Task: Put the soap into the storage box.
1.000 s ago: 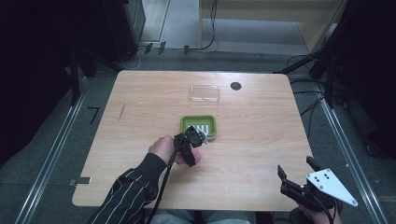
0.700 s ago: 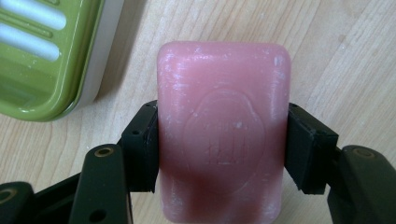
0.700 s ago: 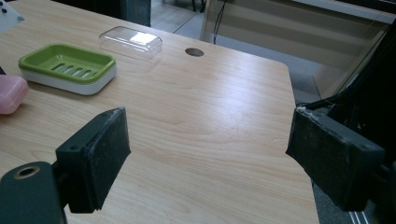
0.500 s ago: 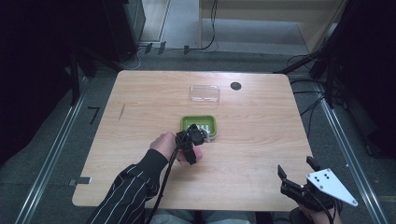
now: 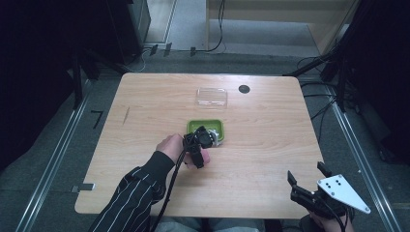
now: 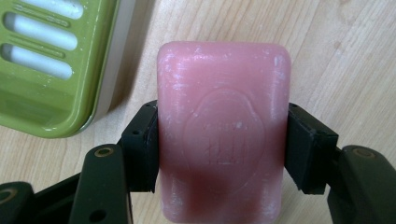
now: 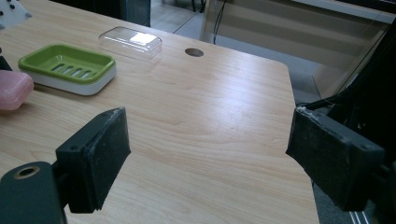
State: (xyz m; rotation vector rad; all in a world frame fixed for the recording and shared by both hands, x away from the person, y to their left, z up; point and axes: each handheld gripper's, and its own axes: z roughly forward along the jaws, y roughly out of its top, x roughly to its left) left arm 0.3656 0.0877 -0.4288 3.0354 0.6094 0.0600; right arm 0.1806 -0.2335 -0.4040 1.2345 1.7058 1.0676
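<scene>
A pink soap bar (image 6: 222, 135) sits between the black pads of my left gripper (image 6: 222, 151), which is shut on its two long sides. Just left of it in the left gripper view lies the green slotted soap dish (image 6: 46, 119) on the wood. From above, the left gripper (image 5: 200, 144) hangs at the dish's (image 5: 193, 125) near edge, held by a hand in a striped sleeve. My right gripper (image 5: 309, 186) stands open at the table's near right corner, nothing between its jaws. Its own view shows the open right gripper (image 7: 210, 154), the dish (image 7: 95, 70) and the soap (image 7: 11, 91) at far left.
A clear plastic lid (image 5: 212, 96) lies beyond the dish, with a round cable hole (image 5: 244, 89) in the tabletop to its right. The light wooden table (image 5: 270, 145) is bare on its right half and left side. Dark floor and cables surround it.
The left gripper with the soap has crept slightly farther toward the green dish. The right gripper has stayed put.
</scene>
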